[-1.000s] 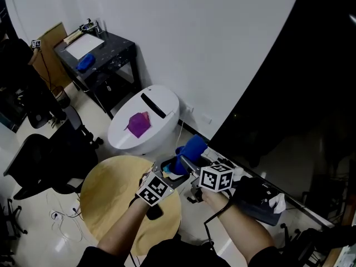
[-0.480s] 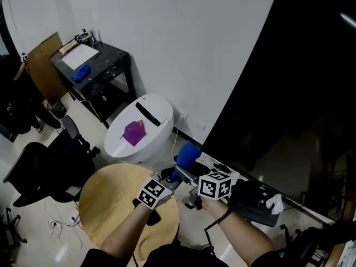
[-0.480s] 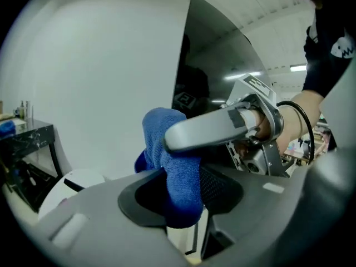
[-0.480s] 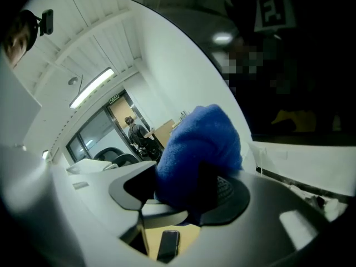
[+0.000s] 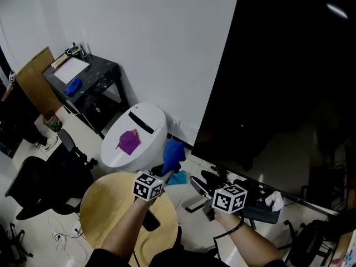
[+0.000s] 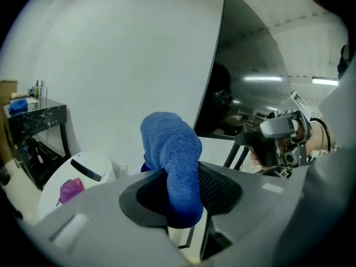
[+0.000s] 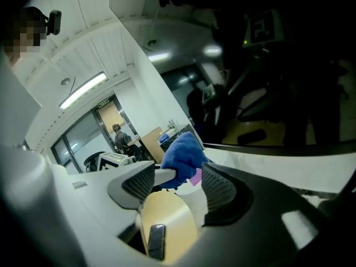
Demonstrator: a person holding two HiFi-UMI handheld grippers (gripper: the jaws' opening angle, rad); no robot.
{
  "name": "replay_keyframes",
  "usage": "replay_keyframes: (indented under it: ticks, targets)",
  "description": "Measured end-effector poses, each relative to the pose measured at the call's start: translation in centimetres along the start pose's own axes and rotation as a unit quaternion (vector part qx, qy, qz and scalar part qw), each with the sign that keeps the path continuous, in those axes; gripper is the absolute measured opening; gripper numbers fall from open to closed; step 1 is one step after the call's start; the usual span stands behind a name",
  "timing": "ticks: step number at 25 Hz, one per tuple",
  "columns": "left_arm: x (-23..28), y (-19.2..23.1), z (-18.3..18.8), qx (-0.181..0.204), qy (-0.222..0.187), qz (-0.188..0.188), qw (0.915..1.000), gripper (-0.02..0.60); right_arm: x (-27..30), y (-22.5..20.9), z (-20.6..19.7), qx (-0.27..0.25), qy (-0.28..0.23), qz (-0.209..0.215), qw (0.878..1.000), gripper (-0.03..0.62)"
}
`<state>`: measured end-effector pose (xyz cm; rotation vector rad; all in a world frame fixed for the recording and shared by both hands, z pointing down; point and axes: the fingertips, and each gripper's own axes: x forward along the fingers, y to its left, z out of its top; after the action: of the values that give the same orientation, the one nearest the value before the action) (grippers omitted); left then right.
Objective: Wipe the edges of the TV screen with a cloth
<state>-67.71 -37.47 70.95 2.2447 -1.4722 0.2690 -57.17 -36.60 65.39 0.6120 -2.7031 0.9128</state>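
The left gripper (image 5: 165,174) has just closed its 2 jaws and clamps the blue cloth (image 5: 173,153). The cloth sits at 11 o'clock from the right gripper (image 5: 196,194), near the TV screen (image 5: 289,82)'s lower-left corner. The right gripper's jaws have just opened and stand apart, gripping nothing.

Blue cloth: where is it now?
Head view, centre-left: the blue cloth is clamped in the left tongs, which just closed on it, between the white bin and the TV screen.
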Motion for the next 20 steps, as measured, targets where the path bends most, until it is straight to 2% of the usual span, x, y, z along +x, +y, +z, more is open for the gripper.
replay_keyframes:
  ticks: [6, 12, 20]
  targets:
    - [2.5, -1.6, 2.5, 0.042, 0.018, -0.025, 0.9986, 0.124, -4.1, -1.1, 2.6, -0.025, -0.043, -0.035, 0.998, 0.270]
    - [3.4, -3.0, 5.9, 0.086, 0.006, -0.039, 0.9955, 0.124, -6.7, -0.3, 5.7, -0.043, -0.081, -0.036, 0.995, 0.270]
    - [2.3, -3.5, 12.0, 0.156, -0.012, -0.039, 0.9870, 0.124, -9.1, 0.3, 8.9, -0.075, -0.108, -0.036, 0.991, 0.270]
